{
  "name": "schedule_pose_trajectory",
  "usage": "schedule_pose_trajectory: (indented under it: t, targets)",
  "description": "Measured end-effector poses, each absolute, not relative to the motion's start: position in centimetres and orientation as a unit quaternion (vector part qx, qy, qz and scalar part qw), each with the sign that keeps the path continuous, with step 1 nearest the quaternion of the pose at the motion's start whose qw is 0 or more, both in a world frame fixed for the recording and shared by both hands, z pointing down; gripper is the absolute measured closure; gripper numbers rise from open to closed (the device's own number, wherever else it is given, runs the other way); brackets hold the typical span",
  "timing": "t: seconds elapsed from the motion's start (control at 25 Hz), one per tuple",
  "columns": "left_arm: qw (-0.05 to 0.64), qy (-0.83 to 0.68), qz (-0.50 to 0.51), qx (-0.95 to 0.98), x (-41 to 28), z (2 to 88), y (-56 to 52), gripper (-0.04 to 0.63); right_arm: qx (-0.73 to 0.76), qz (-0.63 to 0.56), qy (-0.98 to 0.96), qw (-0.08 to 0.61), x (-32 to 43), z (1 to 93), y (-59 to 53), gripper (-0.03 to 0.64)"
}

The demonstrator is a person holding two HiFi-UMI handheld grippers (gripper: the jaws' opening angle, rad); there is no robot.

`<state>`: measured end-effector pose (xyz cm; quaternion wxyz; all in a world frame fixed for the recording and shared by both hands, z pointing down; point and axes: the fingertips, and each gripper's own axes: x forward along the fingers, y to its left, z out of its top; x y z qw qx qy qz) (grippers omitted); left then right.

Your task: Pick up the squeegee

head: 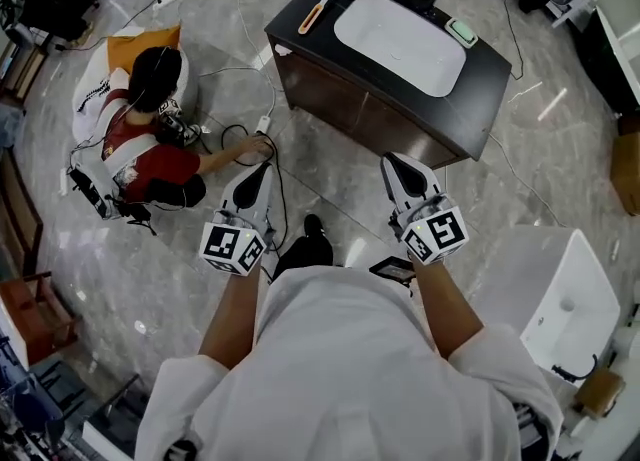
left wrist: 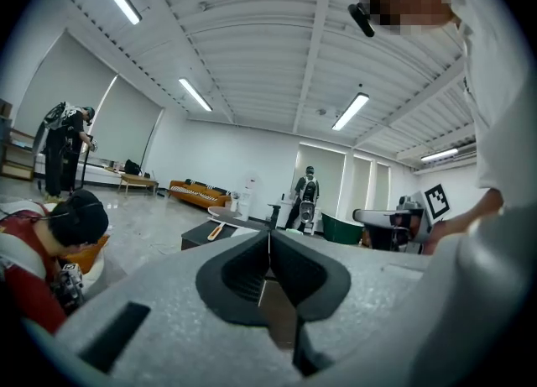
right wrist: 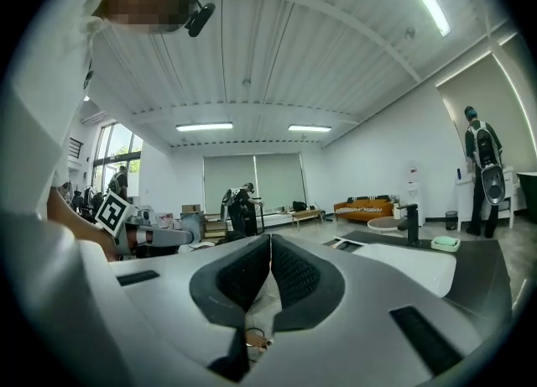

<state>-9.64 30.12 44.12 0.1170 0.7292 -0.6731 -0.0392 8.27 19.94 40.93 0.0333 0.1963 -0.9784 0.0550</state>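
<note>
- Squeegee (head: pixel 311 17) (orange handle) lies flat on the black counter (head: pixel 480 99), on its top just left of the white basin (head: pixel 400 41), near the counter's far-left corner.
- Well apart from both grippers; nothing touches it.
- Left gripper (head: pixel 262 169): jaws clenched pad to pad, nothing btwn them. Short of the counter's near side, tip aimed at its left end.
- Right gripper (head: pixel 396 163): jaws also pressed together, empty. Close to the counter's near edge, toward its middle.
- Left gripper view: squeegee (left wrist: pixel 216 231) shows as a small orange streak on the countertop, beyond and left of the closed jaw tips (left wrist: pixel 269 247).
- Right gripper view: can't make out the squeegee; instead shows the basin side w/ black faucet (right wrist: pixel 411 224) and green dish (right wrist: pixel 445 243), right of the tips (right wrist: pixel 270 251).
- Head view alone shows the whole counter layout, plus a person (head: pixel 150 139) seated on the floor left of the counter.
</note>
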Motion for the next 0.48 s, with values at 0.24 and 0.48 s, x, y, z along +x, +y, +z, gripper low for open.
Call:
schedule_pose_trajectory:
  t: [0.24, 0.48]
  targets:
    - [0.112, -0.663, -0.048, 0.738, -15.0, 43.3, 25.1, 0.578, 0.204, 0.041, -0.978, 0.029, 3.3, 39.4, 15.2, 0.601]
    - [0.121, -0.661, -0.061, 0.738, -18.3, 43.2, 22.3, 0.578, 0.213, 0.036, -0.976, 0.035, 1.4, 39.0, 12.3, 0.601]
